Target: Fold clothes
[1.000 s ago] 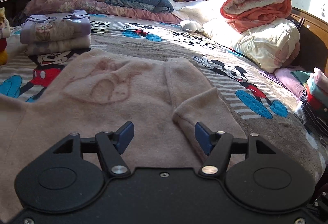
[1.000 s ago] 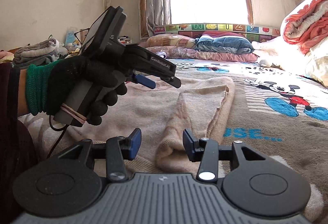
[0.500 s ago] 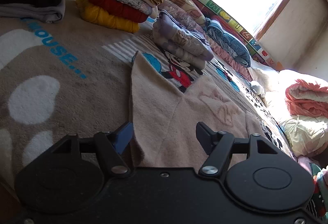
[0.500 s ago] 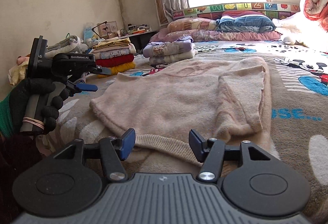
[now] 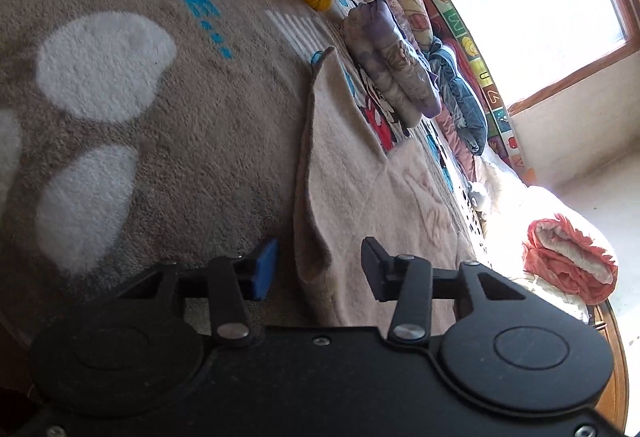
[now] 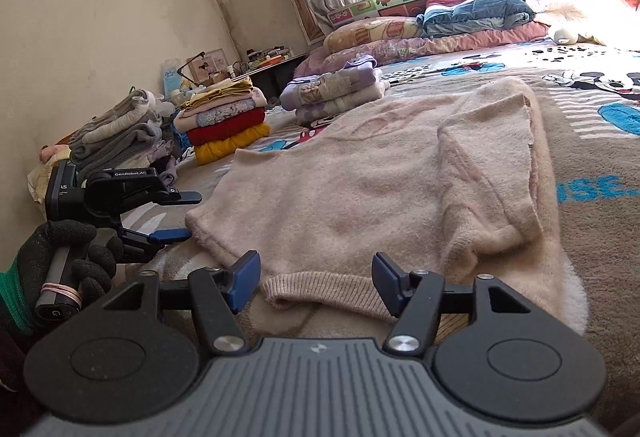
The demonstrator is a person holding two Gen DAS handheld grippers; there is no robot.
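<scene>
A pale pink fuzzy sweater (image 6: 340,189) lies flat on the Mickey Mouse blanket (image 6: 592,221), its right sleeve folded in over the body. My right gripper (image 6: 316,277) is low at the near edge. Its jaws are opening and the ribbed hem (image 6: 320,291) lies between the fingertips, untouched by the pads. A black-gloved hand (image 6: 68,261) holds my left gripper (image 6: 186,215) at the sweater's left corner. In the left wrist view the left gripper (image 5: 318,269) is rolled on its side, its jaws closing, with the sweater (image 5: 360,189) edge in the gap between the pads.
Stacks of folded clothes stand along the bed's left side: a red and yellow stack (image 6: 224,125), a purple stack (image 6: 332,93) and a grey pile (image 6: 116,133). Pillows (image 6: 472,17) lie under the window. An orange quilt roll (image 5: 568,261) sits far right.
The left gripper swung from over the sweater's middle to its left edge, rolled on its side, and its jaws narrowed. The right gripper's jaws widened and the hem now lies between them.
</scene>
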